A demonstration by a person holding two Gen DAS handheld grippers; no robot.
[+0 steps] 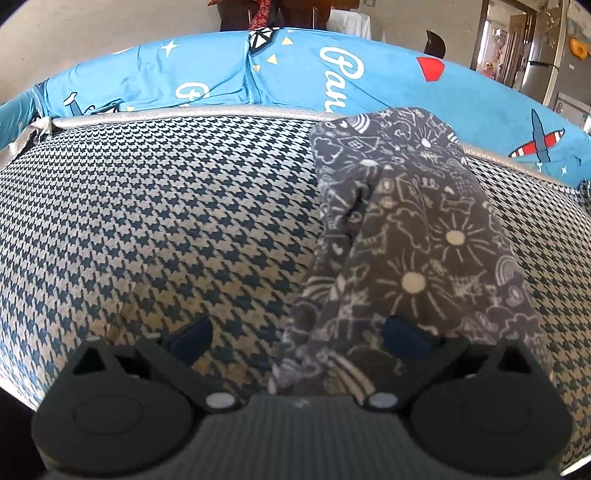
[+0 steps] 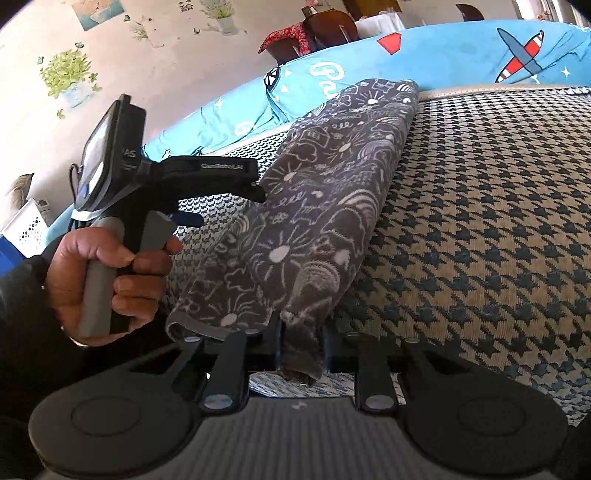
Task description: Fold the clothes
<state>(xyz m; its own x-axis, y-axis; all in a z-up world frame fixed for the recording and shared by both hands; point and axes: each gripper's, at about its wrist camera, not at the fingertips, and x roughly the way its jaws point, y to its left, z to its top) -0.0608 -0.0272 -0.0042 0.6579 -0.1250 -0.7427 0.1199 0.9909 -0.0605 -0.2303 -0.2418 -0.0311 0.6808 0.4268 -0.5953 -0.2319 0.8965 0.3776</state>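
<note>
A dark grey garment (image 1: 417,236) printed with white doodles lies as a long folded strip on a blue-and-cream houndstooth cover (image 1: 166,221). In the left wrist view my left gripper (image 1: 295,338) is open, its jaws wide apart, and the garment's near end drapes over the right finger (image 1: 402,339). In the right wrist view the garment (image 2: 325,192) runs away from me, and my right gripper (image 2: 301,347) is shut on its near hem. A hand (image 2: 103,273) holds the left gripper (image 2: 229,206) at the strip's left edge.
A bright blue sheet (image 1: 295,74) with planes and white lettering lies beyond the houndstooth cover's silver edge (image 1: 184,112). A white perforated basket (image 2: 26,225) stands at far left. Chairs (image 2: 314,29) with red cloth stand behind the bed. Bare houndstooth cover (image 2: 480,221) stretches to the right of the garment.
</note>
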